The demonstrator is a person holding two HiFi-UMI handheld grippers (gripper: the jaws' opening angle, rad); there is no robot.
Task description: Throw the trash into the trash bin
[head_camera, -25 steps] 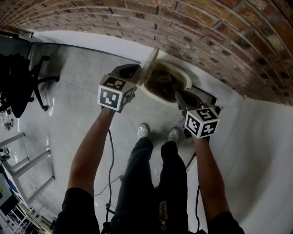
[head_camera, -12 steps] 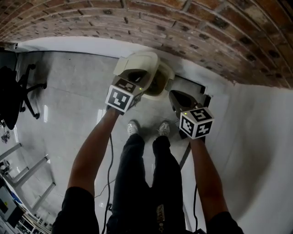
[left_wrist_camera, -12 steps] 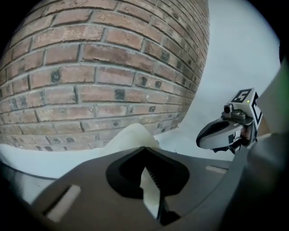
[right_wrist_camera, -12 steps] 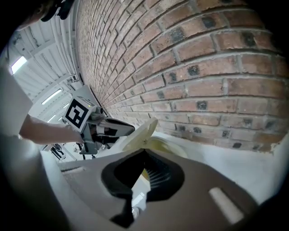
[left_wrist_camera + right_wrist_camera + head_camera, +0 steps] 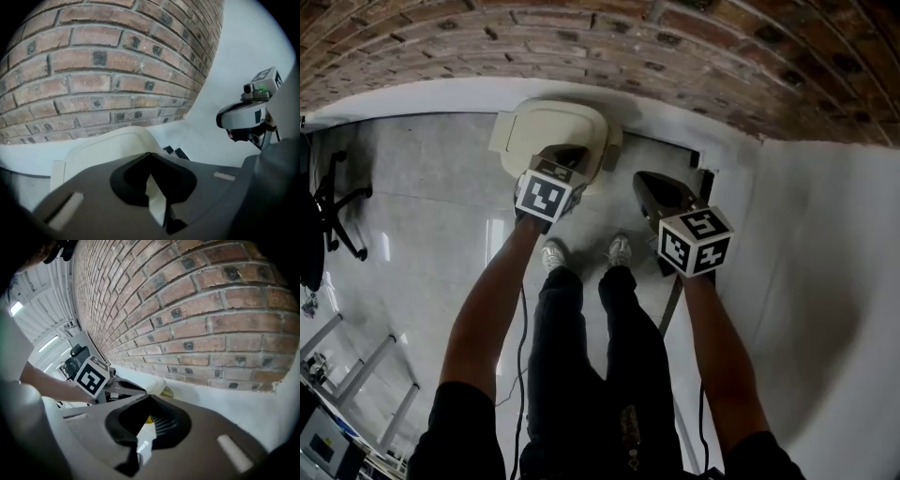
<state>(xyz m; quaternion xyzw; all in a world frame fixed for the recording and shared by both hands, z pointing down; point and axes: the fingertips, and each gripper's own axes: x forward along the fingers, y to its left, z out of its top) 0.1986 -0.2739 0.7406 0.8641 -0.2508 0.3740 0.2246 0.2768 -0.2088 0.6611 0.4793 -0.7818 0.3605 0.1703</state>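
Note:
The cream trash bin (image 5: 546, 129) stands against the foot of the brick wall with its lid down. My left gripper (image 5: 573, 154) is shut, its tips resting over the right part of the lid (image 5: 110, 146). Nothing shows between its jaws (image 5: 150, 155). My right gripper (image 5: 645, 181) hangs to the right of the bin, apart from it, jaws together and empty. In the right gripper view the left gripper (image 5: 117, 386) reaches over the lid (image 5: 154, 382). No loose trash is in sight.
A brick wall (image 5: 609, 37) with a white base runs behind the bin. The person's shoes (image 5: 551, 254) stand just in front of it. A black office chair (image 5: 323, 216) is at far left, and a dark fitting (image 5: 705, 180) sits low on the wall at right.
The bin's lid stood upright with dark trash visible inside; it has swung down shut. My left gripper came down with it. The right gripper drifted slightly lower beside the bin.

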